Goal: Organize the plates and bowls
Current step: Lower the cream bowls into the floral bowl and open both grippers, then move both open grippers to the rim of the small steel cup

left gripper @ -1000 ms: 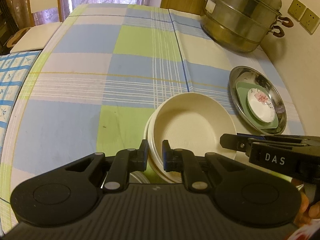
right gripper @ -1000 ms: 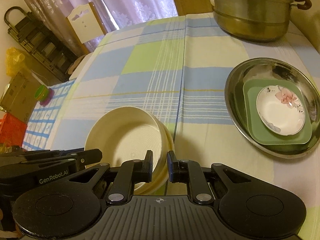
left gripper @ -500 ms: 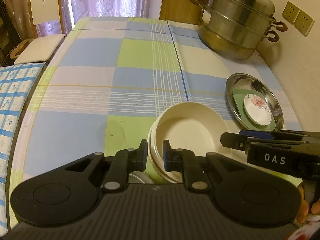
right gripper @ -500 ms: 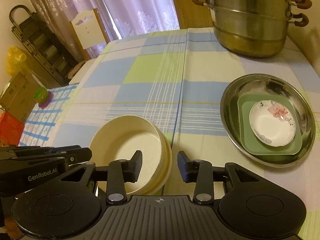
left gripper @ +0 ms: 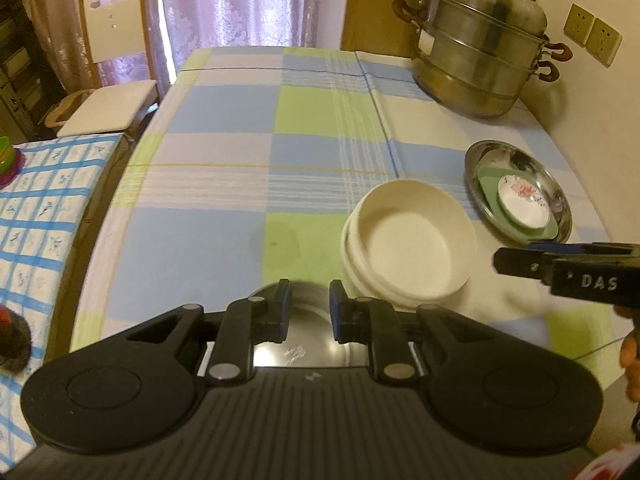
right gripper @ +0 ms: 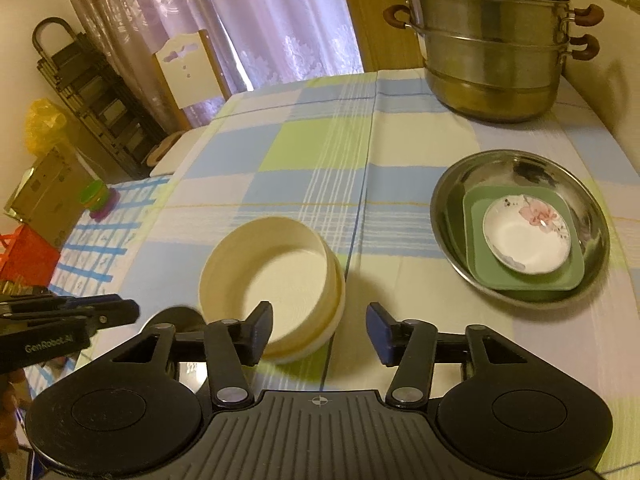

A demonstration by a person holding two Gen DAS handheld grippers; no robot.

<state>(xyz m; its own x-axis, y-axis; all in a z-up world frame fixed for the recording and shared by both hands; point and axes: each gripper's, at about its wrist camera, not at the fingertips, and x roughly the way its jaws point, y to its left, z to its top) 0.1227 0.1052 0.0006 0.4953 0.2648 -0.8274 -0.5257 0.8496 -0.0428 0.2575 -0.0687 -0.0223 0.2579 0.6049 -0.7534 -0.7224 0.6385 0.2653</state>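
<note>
Both hand-held grippers backed off cream bowls; right just opened, empty; left parted slightly, empty.

I see two cream bowls nested upright on the table, toward its near edge, the inner one sitting slightly askew in the outer. Nearer the right edge a steel dish holds a green square plate, and a small white saucer with a pink flower rests on that. Another steel dish lies at the near edge, partly hidden.
</note>
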